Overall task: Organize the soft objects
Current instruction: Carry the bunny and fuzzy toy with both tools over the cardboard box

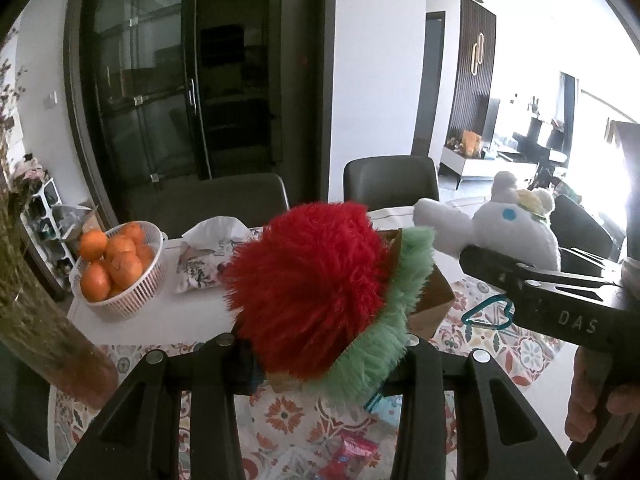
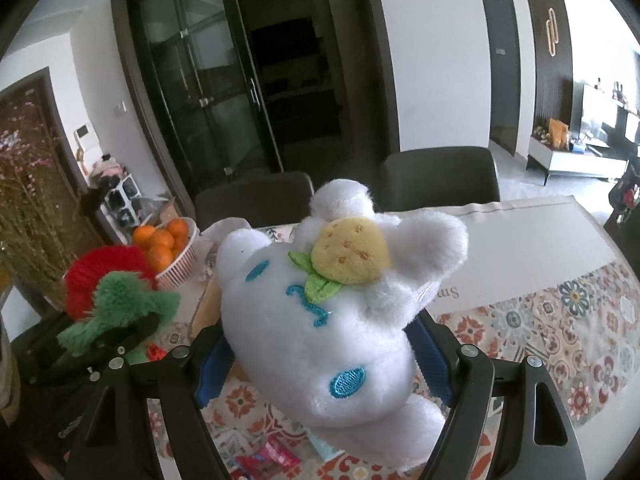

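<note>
Now | left tool (image 1: 320, 354) grips red-green plush (image 1: 312, 292) (fingertips hidden) | right tool (image 2: 324, 364) grips white plush (image 2: 320, 320)

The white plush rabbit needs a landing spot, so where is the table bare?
Bare patterned tablecloth lies right of the white plush rabbit, below the long white box. Plain white tabletop is free before the white basket of oranges. Crowded: the brown cardboard box and red-and-green furry plush.

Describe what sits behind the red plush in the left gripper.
Behind the red plush, a cardboard box edge shows, with a tissue pack leftward; the box's interior is covered.
</note>
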Available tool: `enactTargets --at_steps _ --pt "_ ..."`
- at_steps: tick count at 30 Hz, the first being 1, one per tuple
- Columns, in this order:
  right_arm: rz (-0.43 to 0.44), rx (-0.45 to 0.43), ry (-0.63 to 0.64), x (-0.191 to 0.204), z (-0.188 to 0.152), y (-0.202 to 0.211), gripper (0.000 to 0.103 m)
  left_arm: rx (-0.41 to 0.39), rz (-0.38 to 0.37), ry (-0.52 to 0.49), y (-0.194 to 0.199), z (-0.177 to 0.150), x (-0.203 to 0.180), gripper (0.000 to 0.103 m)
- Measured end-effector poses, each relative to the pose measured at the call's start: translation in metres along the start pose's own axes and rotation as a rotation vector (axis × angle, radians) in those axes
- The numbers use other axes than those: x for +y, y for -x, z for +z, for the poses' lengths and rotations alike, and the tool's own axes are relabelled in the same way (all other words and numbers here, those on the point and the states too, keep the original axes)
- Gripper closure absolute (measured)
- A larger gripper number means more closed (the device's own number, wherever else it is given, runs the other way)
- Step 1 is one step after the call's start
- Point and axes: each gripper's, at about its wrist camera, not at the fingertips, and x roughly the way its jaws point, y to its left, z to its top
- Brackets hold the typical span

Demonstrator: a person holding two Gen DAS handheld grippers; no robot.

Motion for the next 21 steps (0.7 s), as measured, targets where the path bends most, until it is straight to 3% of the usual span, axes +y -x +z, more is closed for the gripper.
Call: enactTargets --at_steps 11,21 --pt "-0.012 0.112 0.081 0.006 0.037 -0.05 0.024 0.081 -0.018 0.01 -0.043 0.02 0.012 0.063" --pt "0.042 0.284 0.097 -0.005 0.045 -0.111 0.024 0.169 -0.016 -0.026 -0.089 0.029 0.018 0.063"
